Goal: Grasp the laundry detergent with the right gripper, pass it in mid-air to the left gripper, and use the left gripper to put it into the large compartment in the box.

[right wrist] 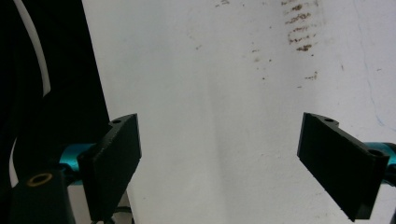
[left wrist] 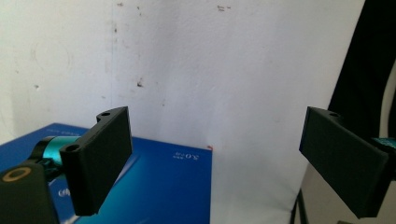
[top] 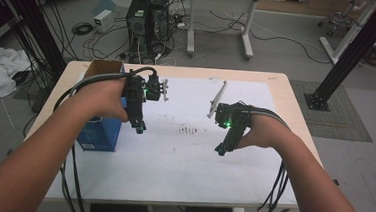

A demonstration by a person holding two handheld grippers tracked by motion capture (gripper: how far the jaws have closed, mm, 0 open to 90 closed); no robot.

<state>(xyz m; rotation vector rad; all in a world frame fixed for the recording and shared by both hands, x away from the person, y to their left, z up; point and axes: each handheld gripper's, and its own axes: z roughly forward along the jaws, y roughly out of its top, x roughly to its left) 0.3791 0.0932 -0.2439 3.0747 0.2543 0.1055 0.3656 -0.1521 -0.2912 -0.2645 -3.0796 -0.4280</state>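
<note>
Two grippers hover over the white sheet (top: 187, 166) on the table, and both hold nothing. The left gripper (top: 140, 127) has its jaws spread wide; the blue box (top: 99, 132) stands just beside it, toward the left edge of the table, and in the left gripper view the box's top lies below the left jaw. The right gripper (top: 221, 149), also wide open, hangs near the right edge, well apart from the box. I judge the left hand is the nearer one for a grasp.
</note>
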